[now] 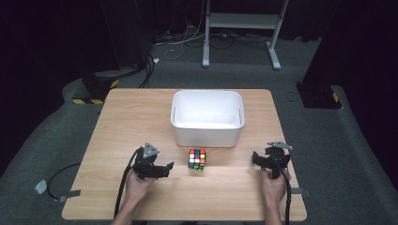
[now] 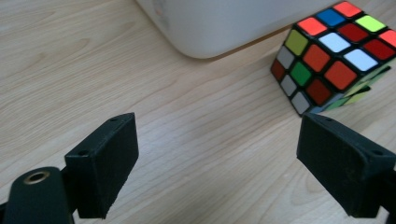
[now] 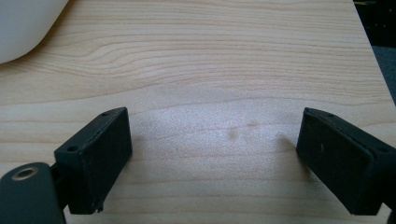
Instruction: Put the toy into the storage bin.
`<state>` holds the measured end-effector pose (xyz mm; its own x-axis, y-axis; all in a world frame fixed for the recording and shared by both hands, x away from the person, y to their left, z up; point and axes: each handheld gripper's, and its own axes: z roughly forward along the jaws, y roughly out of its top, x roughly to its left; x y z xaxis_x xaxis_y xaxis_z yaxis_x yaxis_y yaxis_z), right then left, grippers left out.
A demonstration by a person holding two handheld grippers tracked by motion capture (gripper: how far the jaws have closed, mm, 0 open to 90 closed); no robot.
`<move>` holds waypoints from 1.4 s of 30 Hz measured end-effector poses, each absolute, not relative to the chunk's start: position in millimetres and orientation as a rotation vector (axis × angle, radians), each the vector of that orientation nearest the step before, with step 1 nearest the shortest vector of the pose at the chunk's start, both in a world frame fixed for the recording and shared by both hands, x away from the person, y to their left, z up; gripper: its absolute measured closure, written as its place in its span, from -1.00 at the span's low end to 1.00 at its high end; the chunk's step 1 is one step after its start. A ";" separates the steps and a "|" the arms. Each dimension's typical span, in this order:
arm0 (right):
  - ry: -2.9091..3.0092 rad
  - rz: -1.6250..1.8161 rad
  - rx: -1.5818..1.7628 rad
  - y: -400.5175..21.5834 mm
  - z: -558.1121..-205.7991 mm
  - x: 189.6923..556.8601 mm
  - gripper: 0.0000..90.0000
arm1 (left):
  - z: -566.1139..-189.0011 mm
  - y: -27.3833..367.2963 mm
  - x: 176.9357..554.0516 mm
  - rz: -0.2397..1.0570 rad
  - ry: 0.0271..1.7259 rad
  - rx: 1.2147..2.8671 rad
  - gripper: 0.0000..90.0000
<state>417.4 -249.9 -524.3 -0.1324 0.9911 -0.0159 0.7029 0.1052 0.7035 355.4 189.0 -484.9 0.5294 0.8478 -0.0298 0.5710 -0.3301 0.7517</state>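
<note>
We hold the left gripper point(image 1: 165, 168) low over the desk point(image 1: 122, 122) with its fingers point(image 2: 105, 163) apart and nothing between them, the cube point(image 1: 197, 160) just ahead and off to its right, untouched. The cube sits on the desk right in front of the white bin point(image 1: 207, 117), near its front wall but apart from it. Our right gripper point(image 1: 259, 159) rests well to the cube's right, fingers point(image 3: 95, 156) wide apart over bare wood.
</note>
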 end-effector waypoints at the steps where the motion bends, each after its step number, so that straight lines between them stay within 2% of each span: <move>1: 1.894 0.764 1.647 -249.8 -524.3 417.4 -0.78 | -484.9 189.0 355.4 0.484 1.148 2.038 -0.73; 18: 1.896 0.764 1.646 -249.7 -524.3 417.3 -0.78 | -491.3 158.7 352.2 0.404 1.067 2.058 -0.79; 42: 1.898 0.767 1.640 -249.3 -524.2 416.5 -0.76 | -498.6 125.3 361.8 0.363 0.996 2.088 -0.81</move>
<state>416.5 -249.3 -524.2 -0.1382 0.9903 -0.0169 0.7007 0.1098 0.7049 361.8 125.3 -498.6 0.6526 0.7544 -0.0707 0.5323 -0.3901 0.7513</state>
